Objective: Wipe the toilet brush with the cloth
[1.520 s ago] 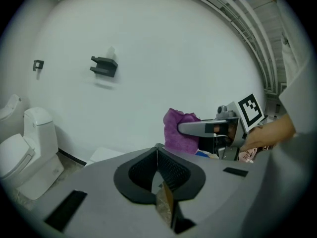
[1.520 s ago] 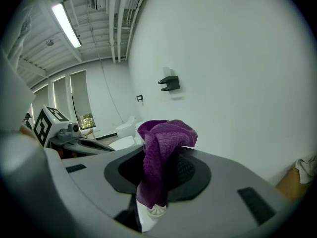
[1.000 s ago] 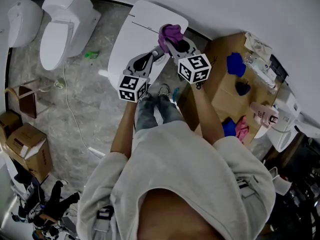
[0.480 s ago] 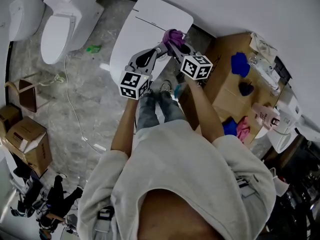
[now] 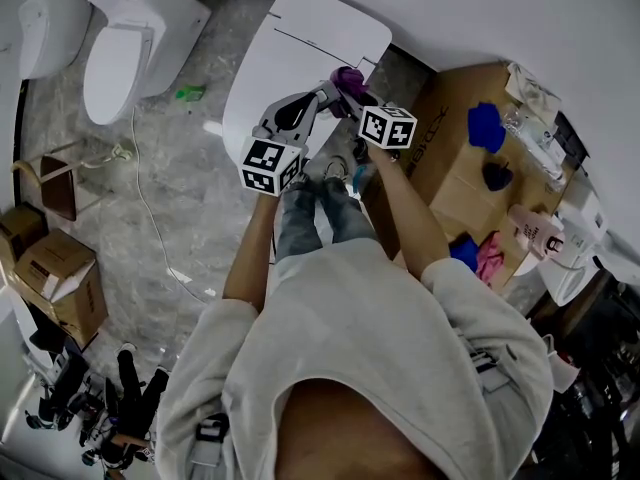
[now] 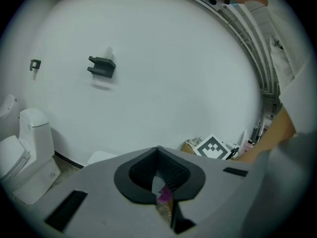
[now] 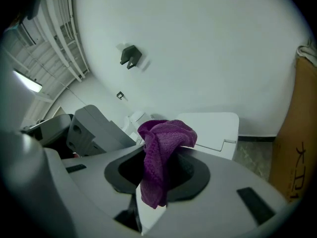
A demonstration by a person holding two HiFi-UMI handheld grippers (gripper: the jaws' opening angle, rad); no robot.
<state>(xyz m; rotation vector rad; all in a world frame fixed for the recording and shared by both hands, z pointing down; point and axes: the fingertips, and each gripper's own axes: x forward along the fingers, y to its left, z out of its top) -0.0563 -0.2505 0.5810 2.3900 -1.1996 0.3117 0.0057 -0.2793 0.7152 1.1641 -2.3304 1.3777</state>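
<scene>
In the head view my right gripper (image 5: pixel 345 86) is shut on a purple cloth (image 5: pixel 347 75) held over the white toilet. The right gripper view shows the cloth (image 7: pixel 161 143) bunched up and hanging out of the closed jaws of my right gripper (image 7: pixel 158 160). My left gripper (image 5: pixel 322 95) points at the cloth, its tips touching it. In the left gripper view the left gripper (image 6: pixel 159 168) has its jaws closed to a narrow slit on a slim pale handle, apparently the toilet brush, with purple behind it. The brush head is hidden.
A white toilet (image 5: pixel 300 38) lies under both grippers, with a second toilet (image 5: pixel 130 48) to the left. A cardboard box (image 5: pixel 450 183) at the right carries blue cloths (image 5: pixel 484 126) and a pink one (image 5: pixel 485 256). A cable (image 5: pixel 150 228) crosses the floor. Small boxes (image 5: pixel 55 288) stand far left.
The right gripper has drawn in towards the left gripper's tips with the cloth. The cloth now shows smaller, pressed against the left jaws. Both grips are unchanged.
</scene>
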